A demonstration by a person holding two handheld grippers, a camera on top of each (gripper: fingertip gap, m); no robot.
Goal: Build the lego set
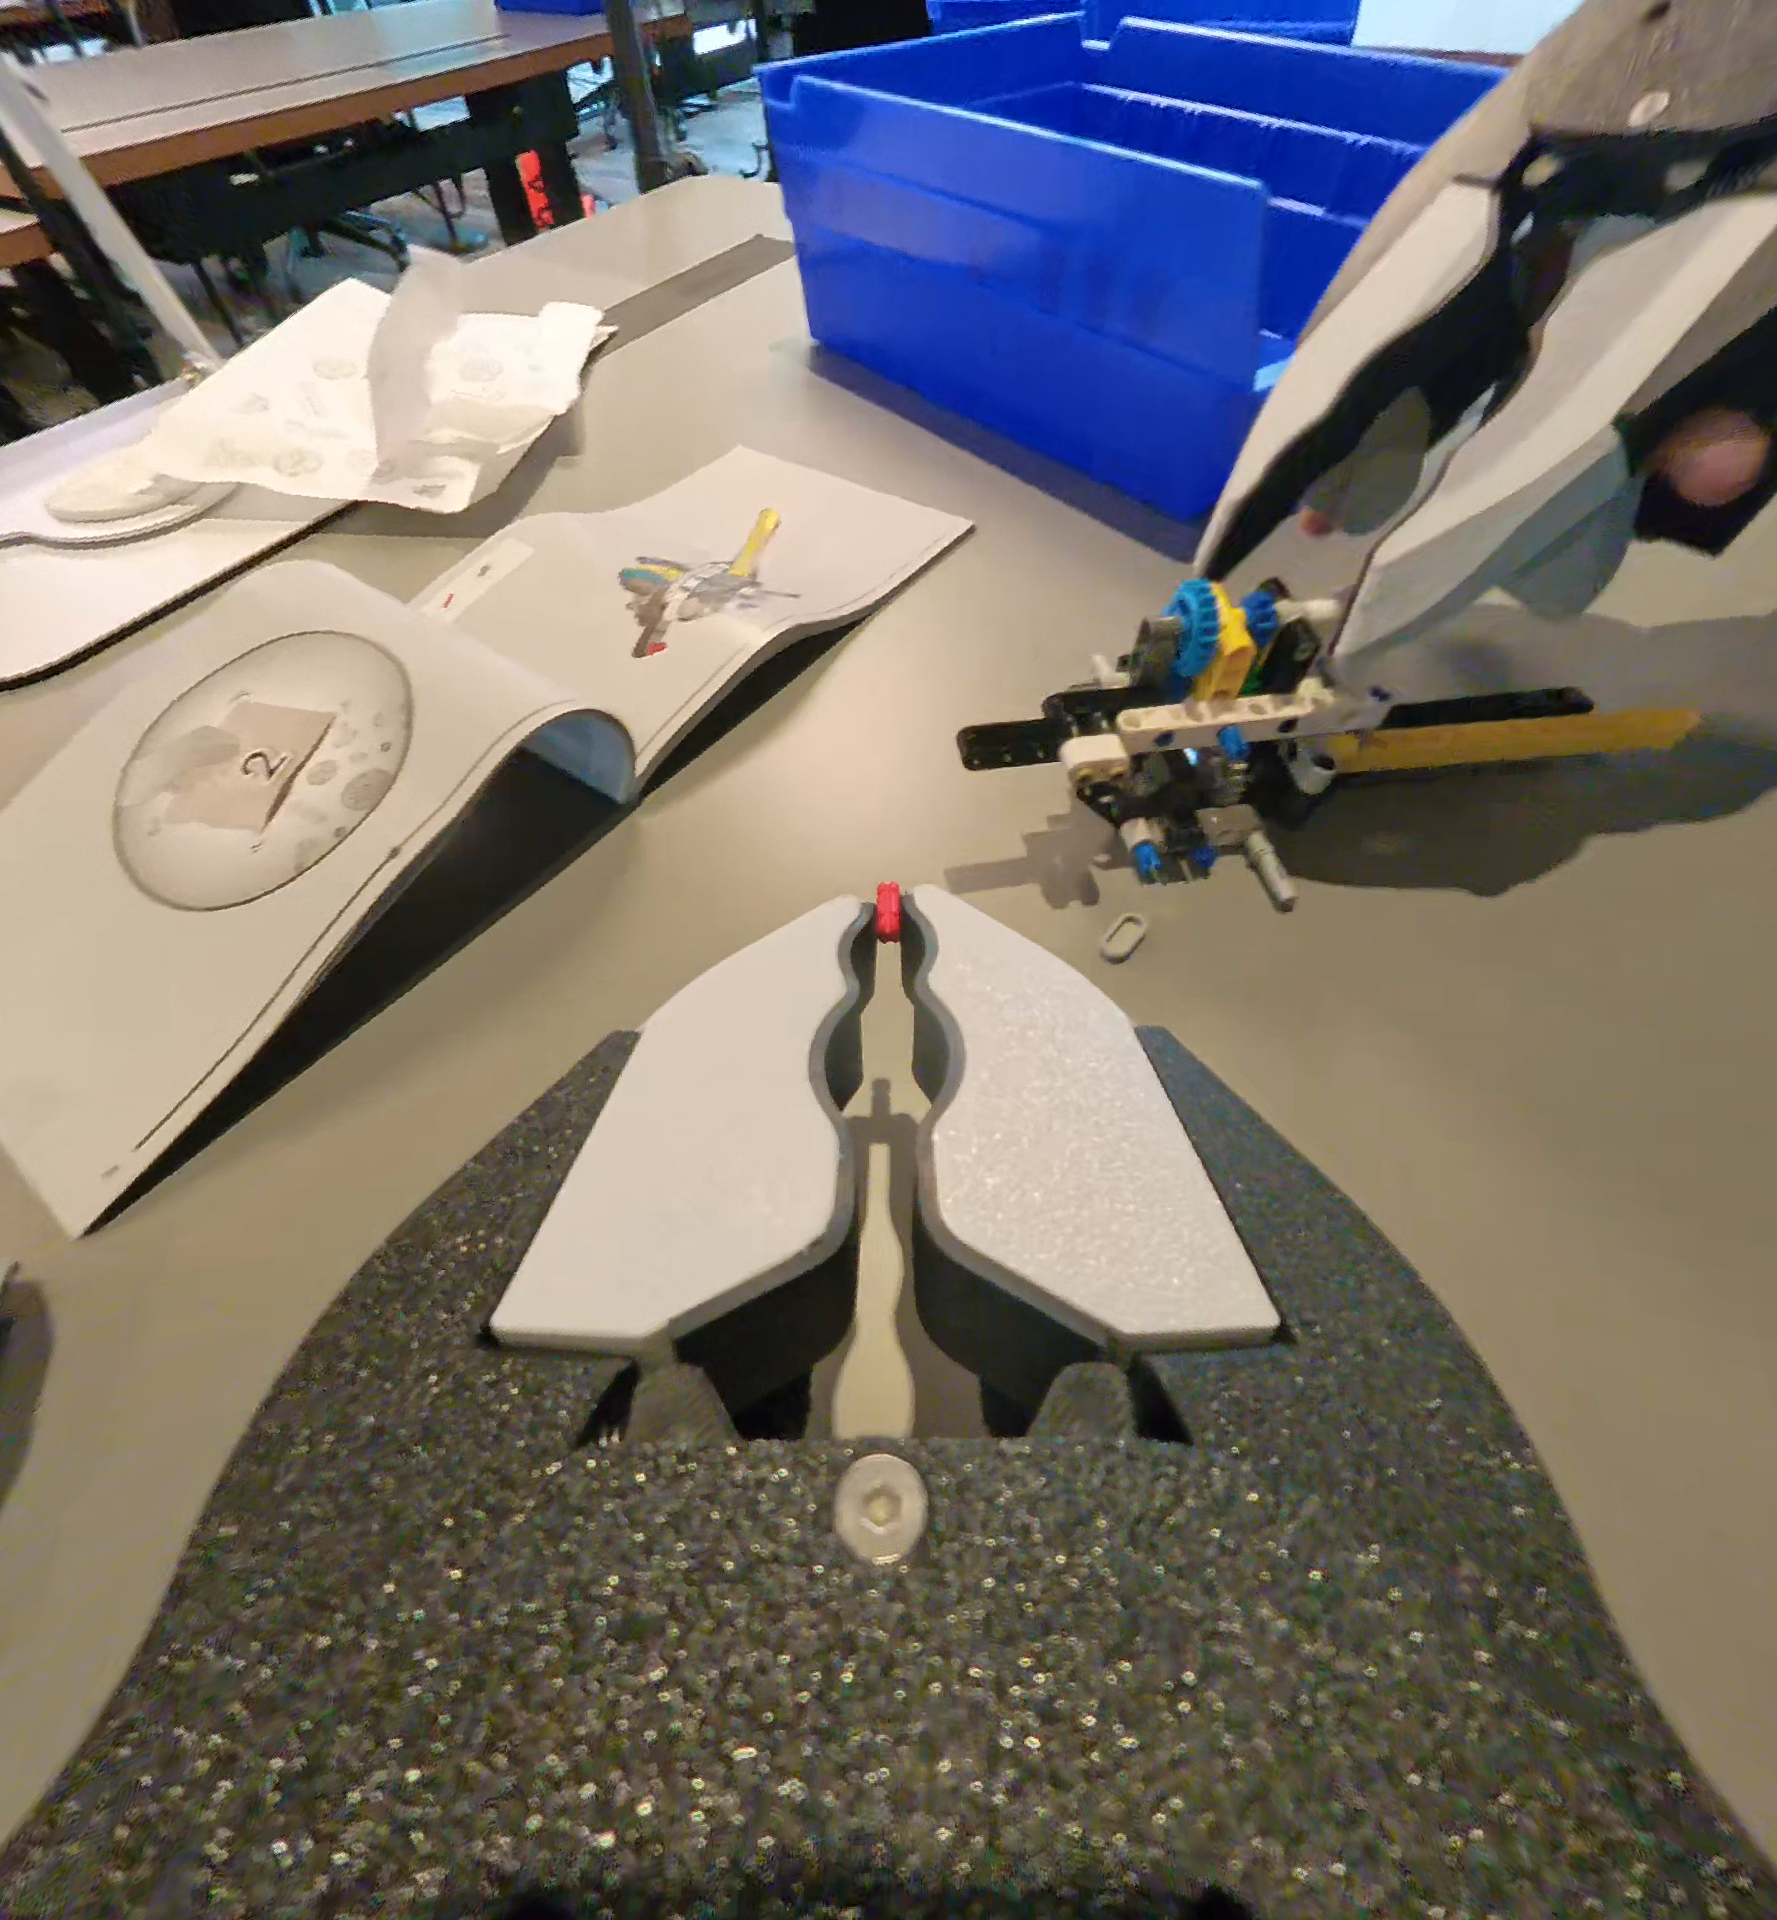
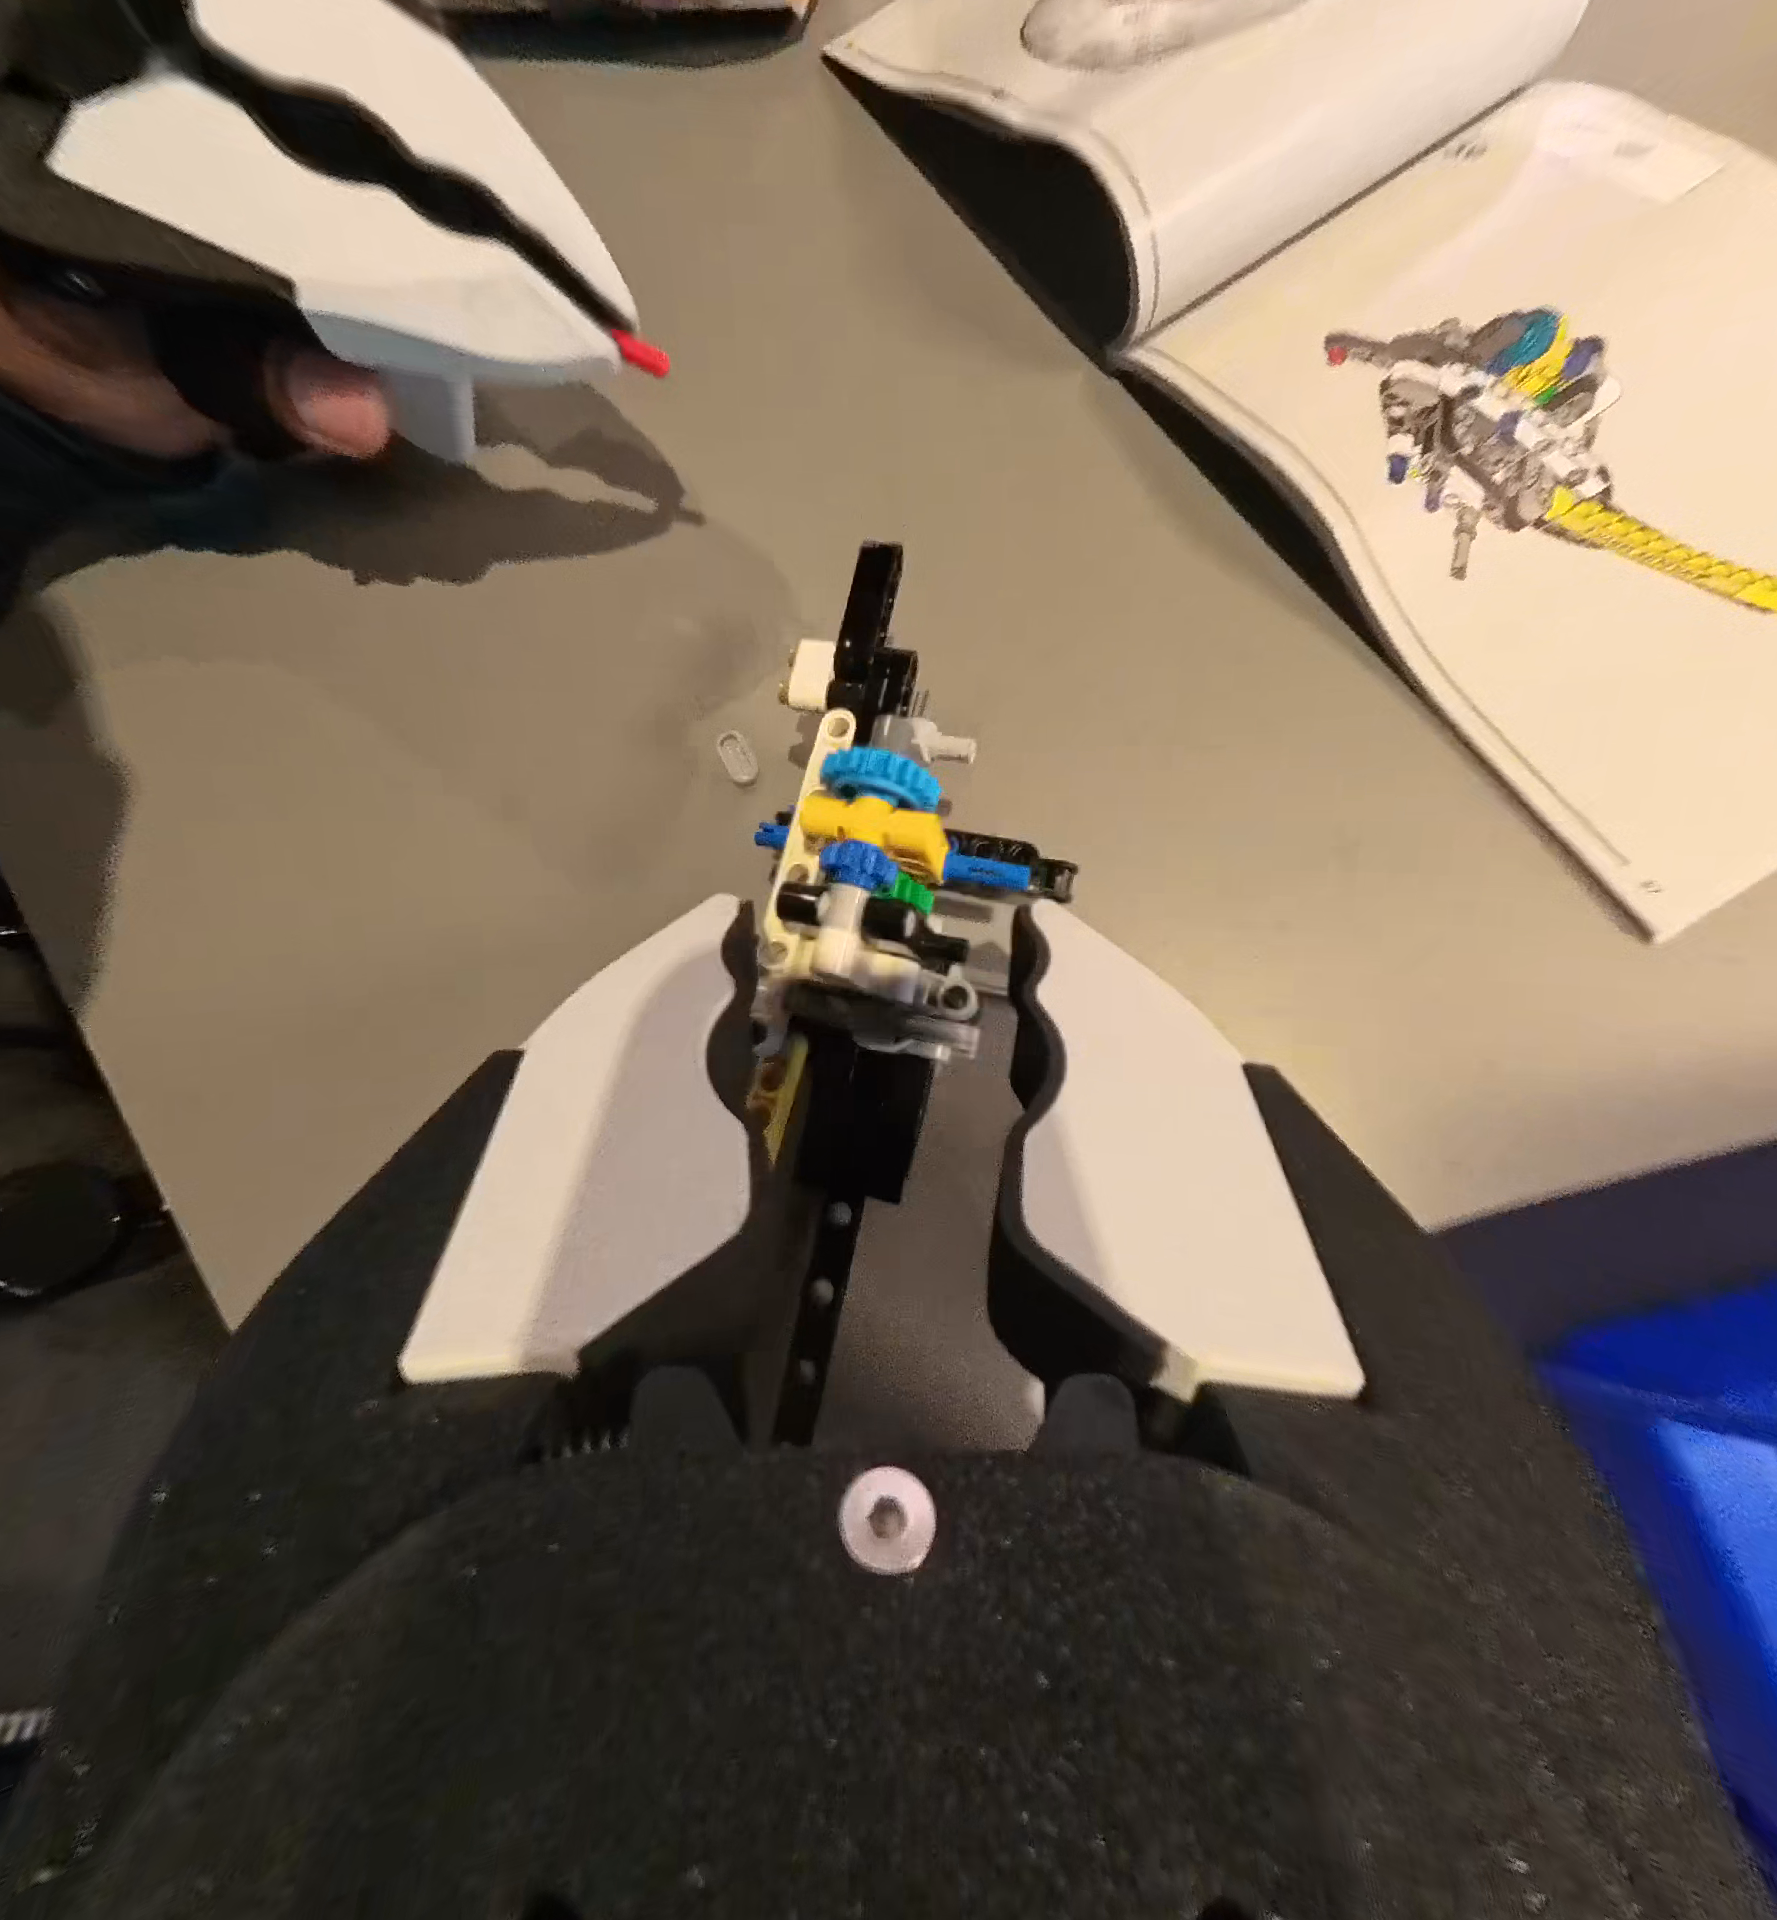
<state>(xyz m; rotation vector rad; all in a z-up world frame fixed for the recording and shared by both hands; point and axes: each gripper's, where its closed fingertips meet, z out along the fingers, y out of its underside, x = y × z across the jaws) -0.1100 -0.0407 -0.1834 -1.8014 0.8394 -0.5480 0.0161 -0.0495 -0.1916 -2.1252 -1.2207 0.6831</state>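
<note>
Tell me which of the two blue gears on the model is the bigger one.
The far blue gear, beyond the yellow piece as the right tongs see it. The smaller blue gear sits on the near side of the yellow piece.

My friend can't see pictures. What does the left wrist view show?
The left gripper pinches a tiny red piece above a grey table. Ahead to the right, the right gripper steadies a half-built lego model, near an open instruction booklet and blue bins.
</note>
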